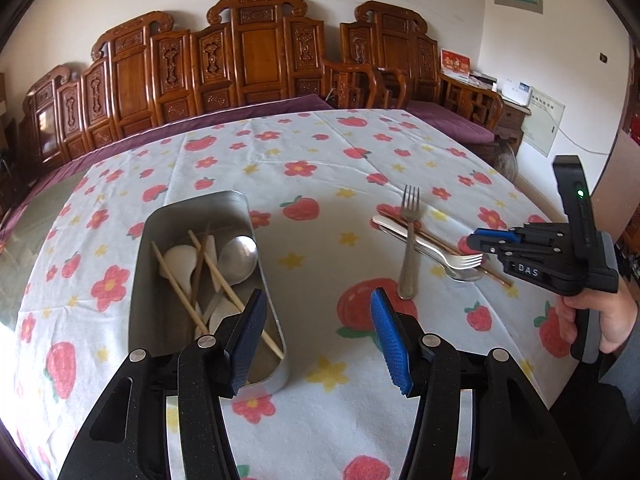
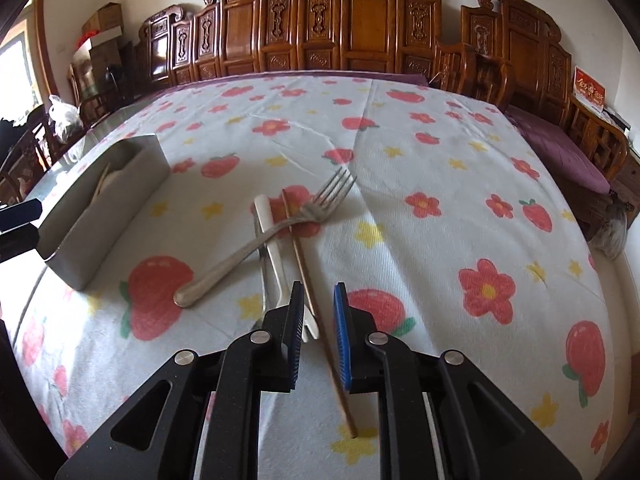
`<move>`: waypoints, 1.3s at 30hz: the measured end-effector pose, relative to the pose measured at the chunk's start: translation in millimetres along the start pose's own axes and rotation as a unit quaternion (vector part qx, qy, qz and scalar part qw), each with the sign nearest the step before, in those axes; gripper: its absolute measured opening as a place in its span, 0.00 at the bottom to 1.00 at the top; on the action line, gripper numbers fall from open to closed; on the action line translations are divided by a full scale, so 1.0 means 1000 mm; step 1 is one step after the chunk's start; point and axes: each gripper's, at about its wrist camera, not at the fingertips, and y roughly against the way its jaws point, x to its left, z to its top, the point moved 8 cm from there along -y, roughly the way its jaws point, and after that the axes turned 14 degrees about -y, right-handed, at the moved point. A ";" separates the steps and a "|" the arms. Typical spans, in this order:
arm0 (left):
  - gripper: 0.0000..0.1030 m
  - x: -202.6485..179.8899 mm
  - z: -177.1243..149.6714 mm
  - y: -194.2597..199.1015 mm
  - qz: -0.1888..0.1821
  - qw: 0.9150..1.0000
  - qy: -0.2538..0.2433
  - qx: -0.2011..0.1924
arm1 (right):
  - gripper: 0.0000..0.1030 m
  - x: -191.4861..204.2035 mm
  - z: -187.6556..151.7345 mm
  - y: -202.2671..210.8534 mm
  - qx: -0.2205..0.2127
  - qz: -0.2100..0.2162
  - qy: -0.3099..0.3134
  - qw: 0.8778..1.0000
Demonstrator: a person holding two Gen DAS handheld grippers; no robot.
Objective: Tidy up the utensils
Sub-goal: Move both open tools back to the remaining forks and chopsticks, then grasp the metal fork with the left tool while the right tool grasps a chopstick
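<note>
A metal tray (image 1: 160,216) on the flowered tablecloth holds chopsticks (image 1: 178,282), white spoons and a metal spoon (image 1: 238,258). It also shows in the right wrist view (image 2: 100,232). My left gripper (image 1: 316,340) is open and empty beside the tray's near right corner. To the right lies a pile: a fork (image 1: 409,252) across a second fork (image 1: 460,259), a spoon and a brown chopstick (image 2: 316,312). My right gripper (image 2: 318,336) is open, its fingers on either side of the chopstick and the second fork's tines (image 2: 308,326). The crossing fork (image 2: 256,246) lies ahead of it.
A carved wooden bench (image 1: 240,60) with purple cushions runs behind the table. The table's right edge (image 1: 532,184) drops off near a wooden side table. Boxes and a bag (image 2: 64,114) stand at the far left.
</note>
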 end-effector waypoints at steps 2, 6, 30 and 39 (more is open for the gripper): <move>0.50 -0.006 0.001 -0.003 -0.006 1.000 0.000 0.002 | 0.16 -0.003 0.002 -0.005 0.007 0.007 -0.006 1.000; 0.50 -0.016 0.004 -0.009 -0.009 1.000 -0.006 0.009 | 0.16 -0.005 0.007 -0.005 0.005 0.016 -0.014 1.000; 0.26 -0.095 0.057 -0.139 -0.068 0.992 -0.079 0.071 | 0.16 -0.051 0.036 0.015 -0.048 0.025 -0.091 0.994; 0.11 -0.090 0.052 -0.156 -0.083 0.991 -0.049 0.097 | 0.16 -0.041 0.037 0.013 -0.046 0.039 -0.090 0.994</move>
